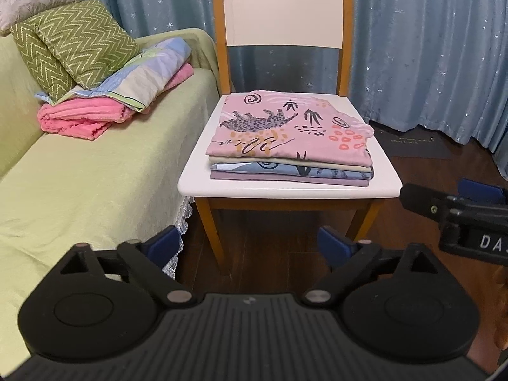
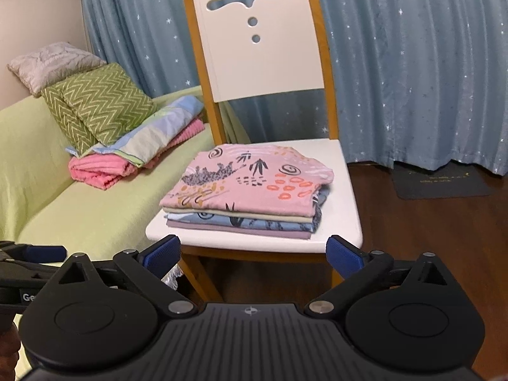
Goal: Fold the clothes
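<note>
Pink printed cloth (image 1: pixel 290 127) tops a folded stack (image 2: pixel 244 216) on the chair seat (image 1: pixel 197 181), frame centre. Left gripper (image 1: pixel 247 244) and right gripper (image 2: pixel 252 255) hover below, jaws spread, empty. Folding appears complete; next, fetch another garment, if any.

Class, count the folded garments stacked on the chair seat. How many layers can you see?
4, all in one stack on the white chair seat: pink patterned top, cream one beneath, blue patterned one, mauve one at the bottom. Thinner pieces may be hidden.
</note>
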Tool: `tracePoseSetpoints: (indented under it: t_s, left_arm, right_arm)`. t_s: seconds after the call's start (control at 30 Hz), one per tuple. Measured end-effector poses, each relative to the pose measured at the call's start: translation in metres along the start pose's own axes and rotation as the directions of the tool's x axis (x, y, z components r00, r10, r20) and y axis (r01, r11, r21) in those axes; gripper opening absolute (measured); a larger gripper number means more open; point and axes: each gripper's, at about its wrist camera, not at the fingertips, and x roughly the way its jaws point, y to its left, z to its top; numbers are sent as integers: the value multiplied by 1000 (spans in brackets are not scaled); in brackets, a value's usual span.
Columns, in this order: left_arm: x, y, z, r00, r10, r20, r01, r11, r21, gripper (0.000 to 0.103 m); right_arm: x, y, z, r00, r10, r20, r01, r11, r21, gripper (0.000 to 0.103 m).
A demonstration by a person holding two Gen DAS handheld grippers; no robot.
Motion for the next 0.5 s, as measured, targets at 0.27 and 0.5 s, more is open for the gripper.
tracePoseSetpoints:
  t_s: [0.27, 0.5]
  left_arm:
    - [-16, -1, -10, 1000, 8, 9, -8, 999, -35, 102]
    - [-31, -5, -20, 1000, 26, 15, -25, 998, -55, 102]
  right_arm:
    - [-17, 7, -5, 996, -94, -1, 94, 995, -31, 103]
    - [-26, 5, -13, 994, -109, -11, 109, 994, -16, 103]
